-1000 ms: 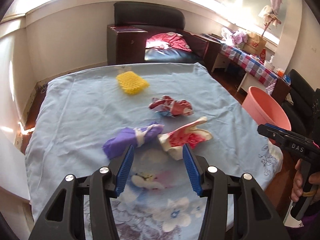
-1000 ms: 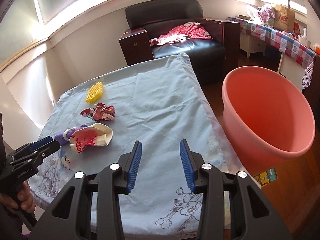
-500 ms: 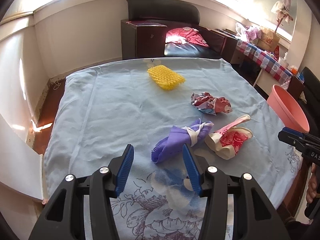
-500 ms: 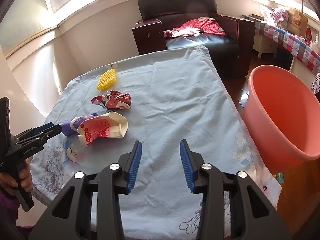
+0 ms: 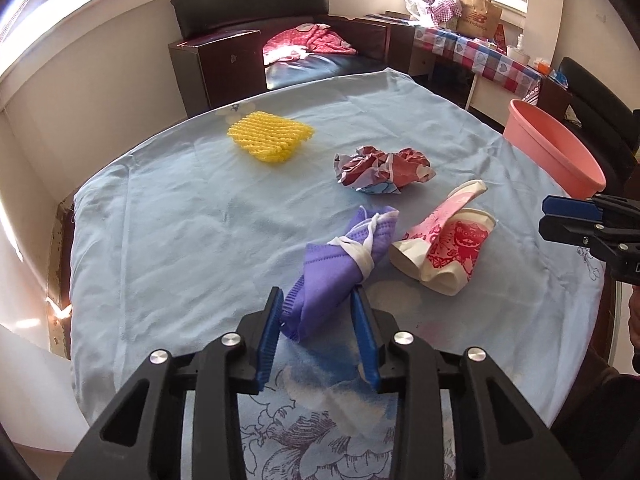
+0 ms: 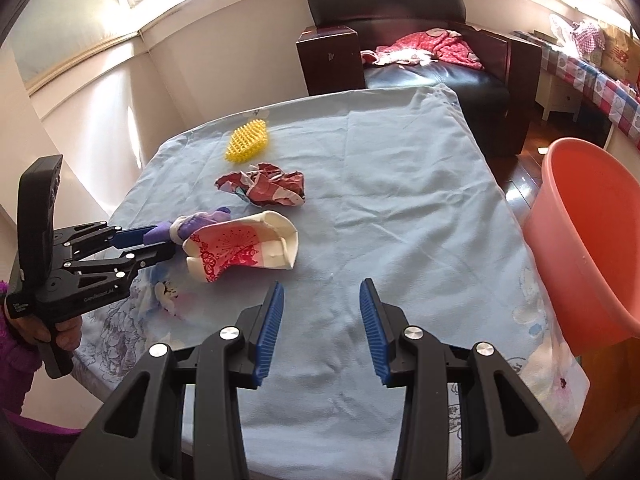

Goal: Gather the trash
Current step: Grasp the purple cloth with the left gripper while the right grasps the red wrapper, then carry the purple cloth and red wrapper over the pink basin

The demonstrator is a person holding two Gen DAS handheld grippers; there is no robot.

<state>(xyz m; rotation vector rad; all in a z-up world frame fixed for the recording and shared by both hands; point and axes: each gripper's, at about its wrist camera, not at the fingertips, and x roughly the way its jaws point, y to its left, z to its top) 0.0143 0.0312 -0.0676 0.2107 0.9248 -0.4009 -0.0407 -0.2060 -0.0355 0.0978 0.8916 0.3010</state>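
A rolled purple face mask [image 5: 340,268] lies on the blue tablecloth. My left gripper [image 5: 318,304] is open with its jaws on either side of the mask's near end; it also shows in the right wrist view [image 6: 148,242]. A crushed red-and-white paper cup [image 5: 444,248] lies right of the mask and shows in the right wrist view [image 6: 244,250]. Crumpled red paper [image 5: 384,168] and a yellow foam net [image 5: 270,138] lie farther back. My right gripper [image 6: 320,302] is open and empty above bare cloth near the front edge.
A pink plastic tub [image 6: 592,240] stands on the floor off the table's right side, also in the left wrist view [image 5: 556,148]. A dark sofa [image 6: 404,48] with red cloth stands behind the table. A checkered side table [image 5: 480,56] is at far right.
My left gripper has moved forward and its jaws now straddle the purple mask. My right gripper has swung left, so the tub sits farther right in its view.
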